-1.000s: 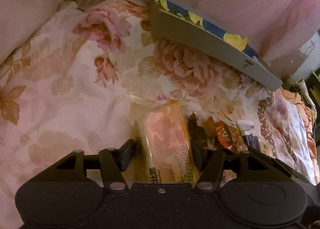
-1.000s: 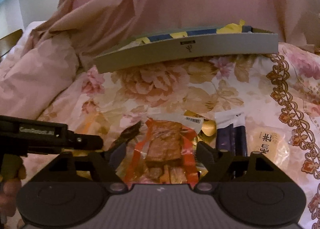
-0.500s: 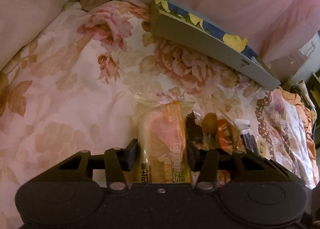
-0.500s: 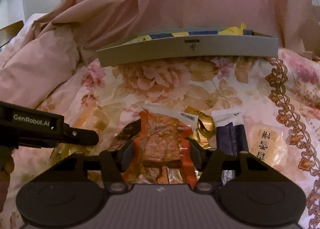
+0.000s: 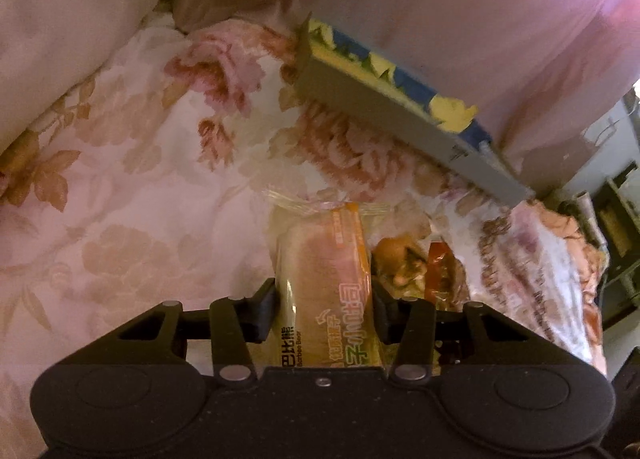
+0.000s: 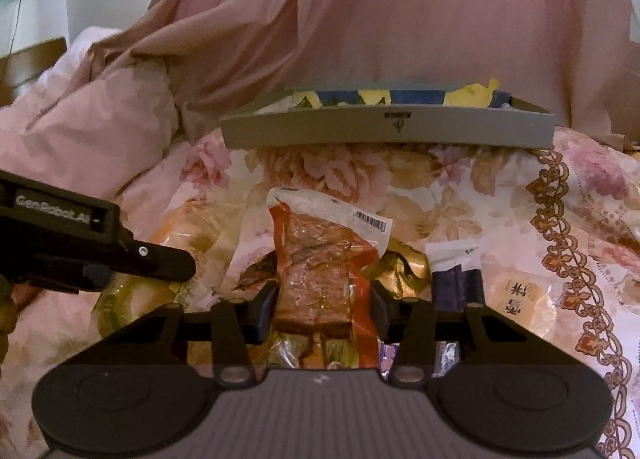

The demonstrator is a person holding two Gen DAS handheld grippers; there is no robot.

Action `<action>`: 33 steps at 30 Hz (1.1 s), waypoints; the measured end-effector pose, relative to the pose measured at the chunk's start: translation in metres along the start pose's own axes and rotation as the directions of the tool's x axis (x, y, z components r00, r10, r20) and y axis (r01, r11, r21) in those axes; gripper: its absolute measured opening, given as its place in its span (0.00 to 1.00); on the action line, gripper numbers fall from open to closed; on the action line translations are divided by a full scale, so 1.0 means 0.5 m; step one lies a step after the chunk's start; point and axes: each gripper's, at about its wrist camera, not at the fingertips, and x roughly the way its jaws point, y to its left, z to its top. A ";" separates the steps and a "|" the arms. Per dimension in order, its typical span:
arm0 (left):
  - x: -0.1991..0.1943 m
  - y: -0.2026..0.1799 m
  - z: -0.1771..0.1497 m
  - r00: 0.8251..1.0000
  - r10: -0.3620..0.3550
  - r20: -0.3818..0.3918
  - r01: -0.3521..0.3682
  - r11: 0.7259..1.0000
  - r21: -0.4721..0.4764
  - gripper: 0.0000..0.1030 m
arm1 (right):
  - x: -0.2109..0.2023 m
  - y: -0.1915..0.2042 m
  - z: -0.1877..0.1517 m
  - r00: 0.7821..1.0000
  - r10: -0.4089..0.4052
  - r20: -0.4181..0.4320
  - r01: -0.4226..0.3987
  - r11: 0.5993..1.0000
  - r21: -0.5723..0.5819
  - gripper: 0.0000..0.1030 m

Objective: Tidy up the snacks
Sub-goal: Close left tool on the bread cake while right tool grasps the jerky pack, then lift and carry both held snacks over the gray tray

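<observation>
Grippers both clamped: left gripper (image 5: pixel 324 311) on bun pack (image 5: pixel 324 291), right gripper (image 6: pixel 323 309) just closed onto jerky pack (image 6: pixel 320 271); best lifted slow & level twd tray (image 6: pixel 388 131), w/o snagging neighbours.

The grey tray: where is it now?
In the right wrist view the grey tray lies across the floral bedspread, beyond the snacks and before the pink curtain.

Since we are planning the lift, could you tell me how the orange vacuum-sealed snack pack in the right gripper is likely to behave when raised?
The orange vacuum-sealed pack looks fairly stiff where its contents fill it. Its crinkled film edges probably flop. The glossy wrap may slip between the right gripper's pads.
</observation>
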 end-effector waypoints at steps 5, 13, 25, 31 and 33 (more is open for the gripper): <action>-0.027 -0.008 0.013 0.998 0.000 0.068 0.001 1.000 -0.011 0.47 | -0.021 -0.012 0.017 0.998 0.022 0.052 -0.024 0.999 0.038 0.51; -0.053 -0.025 0.051 0.993 -0.019 0.114 0.022 1.000 -0.019 0.48 | -0.037 -0.030 0.044 0.994 0.049 0.096 -0.057 0.995 0.082 0.51; -0.018 -0.093 0.209 0.972 -0.059 0.228 0.056 0.998 0.022 0.48 | -0.004 -0.089 0.170 0.985 0.016 0.172 -0.031 0.996 0.083 0.51; 0.047 -0.126 0.309 0.953 -0.074 0.295 0.065 0.997 0.039 0.48 | 0.069 -0.129 0.301 0.974 0.002 0.227 -0.024 0.995 0.095 0.52; 0.076 -0.130 0.337 0.951 -0.069 0.303 0.060 0.998 0.036 0.48 | 0.104 -0.140 0.337 0.971 -0.016 0.239 -0.008 0.995 0.097 0.52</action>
